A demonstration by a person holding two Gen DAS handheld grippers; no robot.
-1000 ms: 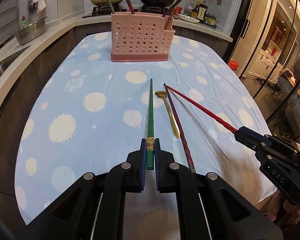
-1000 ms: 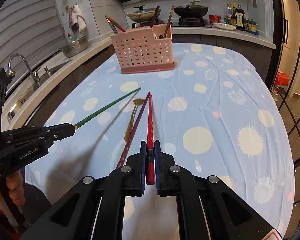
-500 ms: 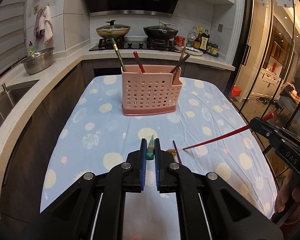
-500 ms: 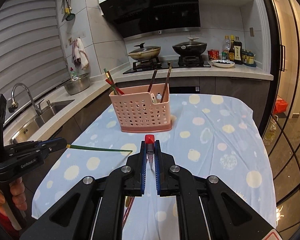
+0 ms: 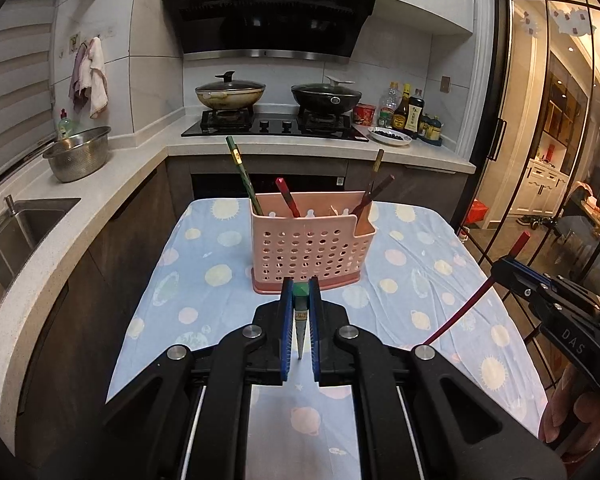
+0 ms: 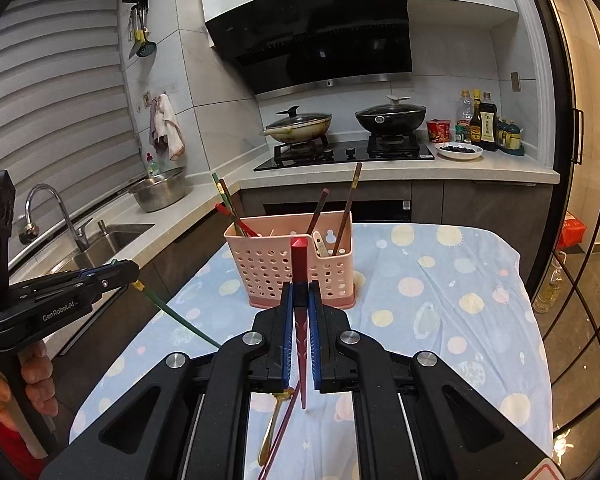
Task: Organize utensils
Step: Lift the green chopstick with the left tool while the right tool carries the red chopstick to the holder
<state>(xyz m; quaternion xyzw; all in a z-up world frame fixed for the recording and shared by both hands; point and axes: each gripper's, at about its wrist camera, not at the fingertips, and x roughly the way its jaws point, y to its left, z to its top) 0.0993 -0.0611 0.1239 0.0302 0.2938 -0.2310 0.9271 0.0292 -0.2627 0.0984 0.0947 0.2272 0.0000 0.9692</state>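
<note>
Pink holder [image 5: 312,254] sits straight ahead of both grippers, already holding a green, a red and two brown chopsticks, so roughly half done by my guess. Left gripper [image 5: 300,296] is clamped on a green chopstick [image 5: 300,322], tip hanging down below it. Right gripper [image 6: 300,300] pinches a red chopstick [image 6: 300,268] the same way. Left to sort: a gold spoon [image 6: 271,430] and a dark red chopstick [image 6: 282,428] lying on the tablecloth [image 6: 440,304], under the right gripper.

maroon chopstick [image 6: 281,432] cut off by bottom edge
</note>
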